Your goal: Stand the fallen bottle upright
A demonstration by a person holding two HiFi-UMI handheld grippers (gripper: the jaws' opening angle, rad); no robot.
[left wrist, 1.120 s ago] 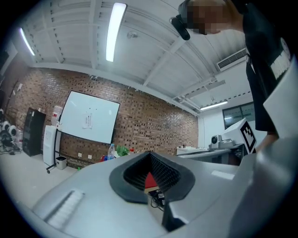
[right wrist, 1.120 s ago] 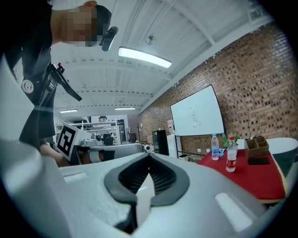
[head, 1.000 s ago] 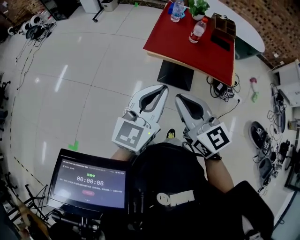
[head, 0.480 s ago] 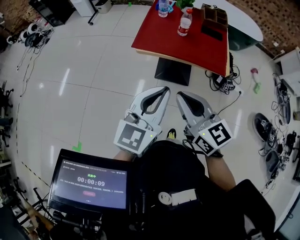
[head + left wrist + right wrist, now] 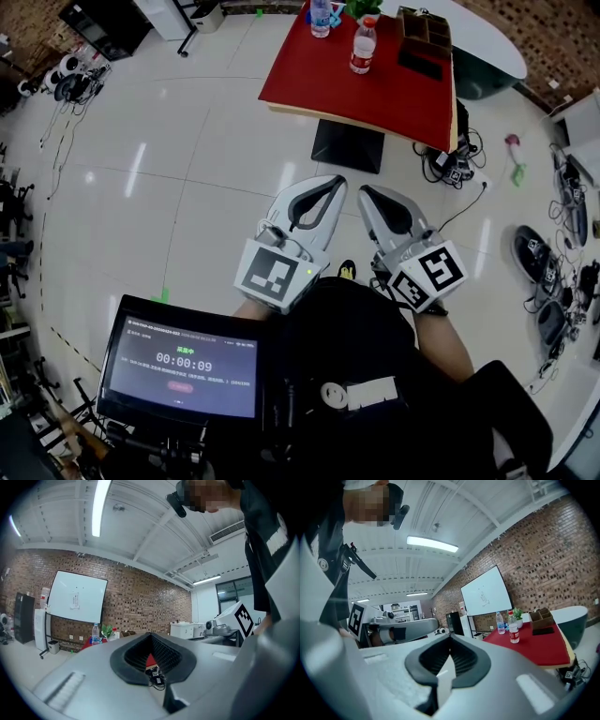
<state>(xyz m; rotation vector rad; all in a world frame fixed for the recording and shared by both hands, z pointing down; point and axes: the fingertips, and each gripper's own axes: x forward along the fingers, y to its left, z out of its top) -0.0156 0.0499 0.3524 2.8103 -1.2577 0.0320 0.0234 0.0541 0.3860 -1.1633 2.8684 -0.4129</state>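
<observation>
White tile floor; red table at 12 o'clock, well apart from me. On it, red-capped bottle upright, long axis vertical, cap up; clear bottle at its 10 o'clock, also upright. Left tongs and right tongs clenched, empty.

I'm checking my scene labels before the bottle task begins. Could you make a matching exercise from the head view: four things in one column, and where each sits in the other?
Things:
1. clear plastic bottle with a red cap
2. dark screen showing a timer
3. brown wooden compartment box
4. black square table base

Places:
A. on the floor beneath the red table top
B. lower left, close to the person
C. upright on the red table top, left of the box
D. on the red table top, toward its far right

Pairs: 1-C, 2-B, 3-D, 4-A
</observation>
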